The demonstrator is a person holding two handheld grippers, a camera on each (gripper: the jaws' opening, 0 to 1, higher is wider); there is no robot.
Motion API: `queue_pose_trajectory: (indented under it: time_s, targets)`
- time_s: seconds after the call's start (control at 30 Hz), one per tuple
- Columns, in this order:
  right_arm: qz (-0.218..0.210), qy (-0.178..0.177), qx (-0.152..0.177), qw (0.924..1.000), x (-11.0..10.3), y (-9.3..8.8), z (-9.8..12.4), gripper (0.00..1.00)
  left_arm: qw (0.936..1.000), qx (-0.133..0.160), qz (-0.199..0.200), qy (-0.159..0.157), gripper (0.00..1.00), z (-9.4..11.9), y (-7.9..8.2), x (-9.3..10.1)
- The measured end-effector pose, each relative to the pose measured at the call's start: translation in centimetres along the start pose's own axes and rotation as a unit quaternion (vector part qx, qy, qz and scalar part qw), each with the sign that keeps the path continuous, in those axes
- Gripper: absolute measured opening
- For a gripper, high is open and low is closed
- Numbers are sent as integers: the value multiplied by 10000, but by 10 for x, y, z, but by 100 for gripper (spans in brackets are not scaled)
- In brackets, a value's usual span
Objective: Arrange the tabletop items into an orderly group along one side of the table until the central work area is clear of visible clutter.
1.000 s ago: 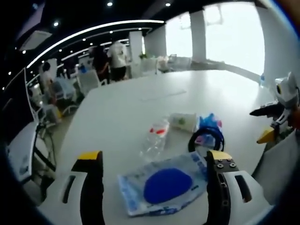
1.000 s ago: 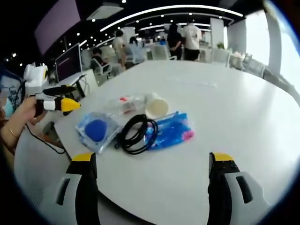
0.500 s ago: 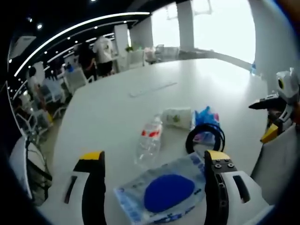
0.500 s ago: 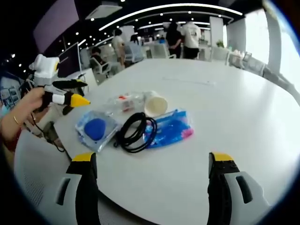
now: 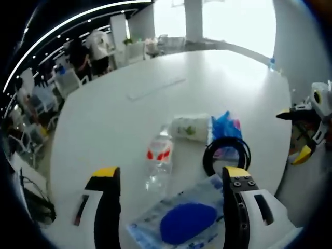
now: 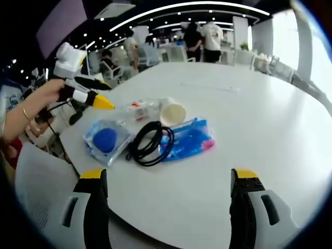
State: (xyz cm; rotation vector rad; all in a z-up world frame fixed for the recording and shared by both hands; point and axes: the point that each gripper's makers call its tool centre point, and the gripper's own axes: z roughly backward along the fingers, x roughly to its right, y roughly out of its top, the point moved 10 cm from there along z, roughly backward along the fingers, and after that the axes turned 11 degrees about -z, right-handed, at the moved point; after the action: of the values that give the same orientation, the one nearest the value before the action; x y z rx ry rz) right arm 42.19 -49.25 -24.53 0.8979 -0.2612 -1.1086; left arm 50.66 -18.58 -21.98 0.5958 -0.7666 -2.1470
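Left tongs point(image 5: 166, 179) spread wide, empty, poised above the blue-disc packet point(image 5: 188, 220) at the worktop's point(image 5: 104, 119) near edge, likely first pick. Right tongs point(image 6: 168, 179) equally agape, gripping nothing. Clustered near that edge: clear bottle point(image 5: 160, 162), paper cup point(image 5: 189, 128), black cable coil point(image 5: 225, 152), blue bag point(image 6: 191, 140).

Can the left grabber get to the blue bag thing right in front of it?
Probably yes. The left gripper is open, and the clear pouch with the blue pad lies flat between its jaws with nothing on top. The plastic bottle sits beside it, not blocking.
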Motion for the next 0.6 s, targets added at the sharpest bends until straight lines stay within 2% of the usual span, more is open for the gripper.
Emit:
queue_pose_trajectory:
  time_s: [0.07,0.17,0.3,0.4,0.47,0.6]
  targets:
    - [-8,0,-10,10000,0,0,0,97,9999,-48,-1,-134,79,-4,3,-2]
    - [12,-19,-52,10000,0,-1,-1,97,9981,-492,-70,-370,79,-12,5,-4]
    - [31,-8,-84,10000,0,-2,-1,97,9971,-504,-259,-511,78,-22,12,-3]
    - [34,-12,-89,10000,-1,-2,-1,97,9950,-738,-450,-499,78,-31,14,-5]
    - [33,-5,-98,9999,-1,-2,-1,97,9942,-810,-494,-497,78,-34,15,-6]
    - [78,13,-154,9999,-2,-4,-2,97,9903,-1140,-477,-637,77,-45,15,-13]
